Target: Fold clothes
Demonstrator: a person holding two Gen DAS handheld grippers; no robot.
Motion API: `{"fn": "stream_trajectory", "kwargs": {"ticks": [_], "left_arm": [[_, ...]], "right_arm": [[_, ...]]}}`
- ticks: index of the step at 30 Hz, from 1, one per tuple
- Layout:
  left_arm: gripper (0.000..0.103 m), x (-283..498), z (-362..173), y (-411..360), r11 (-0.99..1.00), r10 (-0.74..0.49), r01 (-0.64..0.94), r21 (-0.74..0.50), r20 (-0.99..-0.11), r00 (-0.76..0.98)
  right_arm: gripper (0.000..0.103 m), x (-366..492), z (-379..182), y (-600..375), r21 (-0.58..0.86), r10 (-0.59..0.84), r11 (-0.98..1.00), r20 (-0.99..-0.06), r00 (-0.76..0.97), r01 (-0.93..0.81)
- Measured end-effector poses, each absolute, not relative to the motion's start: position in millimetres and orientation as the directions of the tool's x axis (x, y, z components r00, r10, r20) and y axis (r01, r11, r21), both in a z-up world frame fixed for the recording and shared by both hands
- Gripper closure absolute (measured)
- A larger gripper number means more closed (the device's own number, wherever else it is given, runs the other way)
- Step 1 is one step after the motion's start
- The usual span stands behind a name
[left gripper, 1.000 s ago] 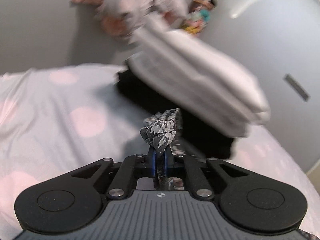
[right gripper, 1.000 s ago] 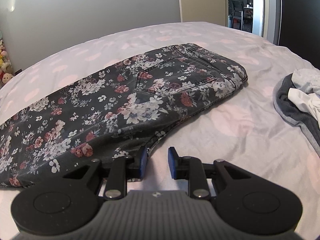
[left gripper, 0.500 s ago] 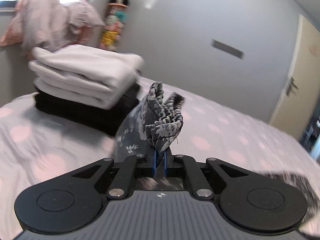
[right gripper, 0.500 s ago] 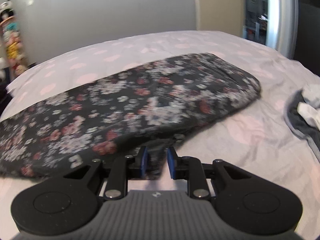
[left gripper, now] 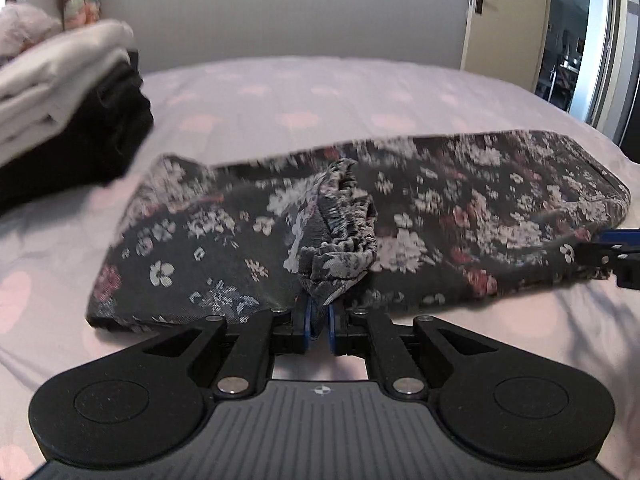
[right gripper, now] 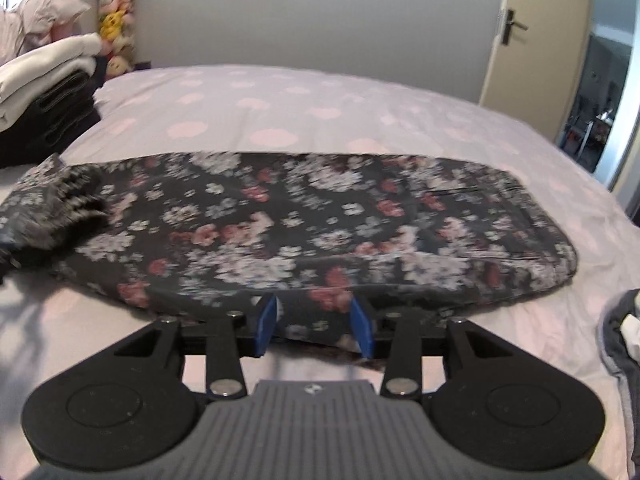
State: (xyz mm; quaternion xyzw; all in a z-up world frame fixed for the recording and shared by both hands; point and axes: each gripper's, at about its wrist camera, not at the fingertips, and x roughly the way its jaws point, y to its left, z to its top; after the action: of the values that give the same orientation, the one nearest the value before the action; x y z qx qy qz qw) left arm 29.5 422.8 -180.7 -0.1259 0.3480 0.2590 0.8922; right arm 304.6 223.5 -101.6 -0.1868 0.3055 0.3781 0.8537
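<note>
A bed (right gripper: 320, 92) covered in a pale sheet with pink spots fills the room, with a grey wall and an open cream door (right gripper: 532, 40) behind it. At the far left a stack of folded clothes (right gripper: 44, 92), white on top and black beneath, sits on the sheet close to the trousers' left end; soft toys (right gripper: 114, 28) hang behind it. The floral trousers (right gripper: 300, 224) lie folded across the middle of the bed. The left gripper (left gripper: 318, 324) is clenched on a bunched hem of them, held above the folded layer, though its jaws are starting to ease apart. The right gripper (right gripper: 316, 328) sits at the near edge, its jaws spreading with fabric between them; the blur leaves it unclear whether the pads still touch. A grey garment (right gripper: 620, 344) lies at the far right, apart.
</note>
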Motion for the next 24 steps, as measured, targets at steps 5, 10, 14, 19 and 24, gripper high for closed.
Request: {"fn": "stream_trajectory", "kwargs": {"ticks": [5, 10, 14, 19, 24], "left_arm": [[0.073, 17.1, -164.7, 430.3, 0.845, 0.279, -0.514, -0.149, -0.698, 0.660], [0.051, 0.3, -143.6, 434.3, 0.849, 0.225, -0.481, -0.217, -0.676, 0.701], [0.051, -16.6, -130.2, 452.5, 0.820, 0.237, -0.510, -0.262, -0.655, 0.718], [0.051, -37.1, -130.6, 489.9, 0.760, 0.252, -0.560, -0.330, -0.644, 0.722], [0.054, -42.2, -140.6, 520.4, 0.700, 0.273, -0.610, -0.373, -0.650, 0.710]], "right_arm": [[0.031, 286.1, -94.5, 246.7, -0.055, 0.566, 0.585, -0.687, 0.455, -0.809], [0.031, 268.3, -83.3, 266.5, -0.037, 0.606, 0.532, -0.682, 0.410, -0.846], [0.031, 266.9, -72.9, 279.9, 0.050, 0.631, 0.526, -0.692, 0.350, -0.849], [0.031, 272.1, -60.9, 294.8, 0.188, 0.657, 0.533, -0.707, 0.263, -0.825], [0.031, 284.6, -62.3, 312.1, 0.305, 0.676, 0.535, -0.713, 0.183, -0.788]]}}
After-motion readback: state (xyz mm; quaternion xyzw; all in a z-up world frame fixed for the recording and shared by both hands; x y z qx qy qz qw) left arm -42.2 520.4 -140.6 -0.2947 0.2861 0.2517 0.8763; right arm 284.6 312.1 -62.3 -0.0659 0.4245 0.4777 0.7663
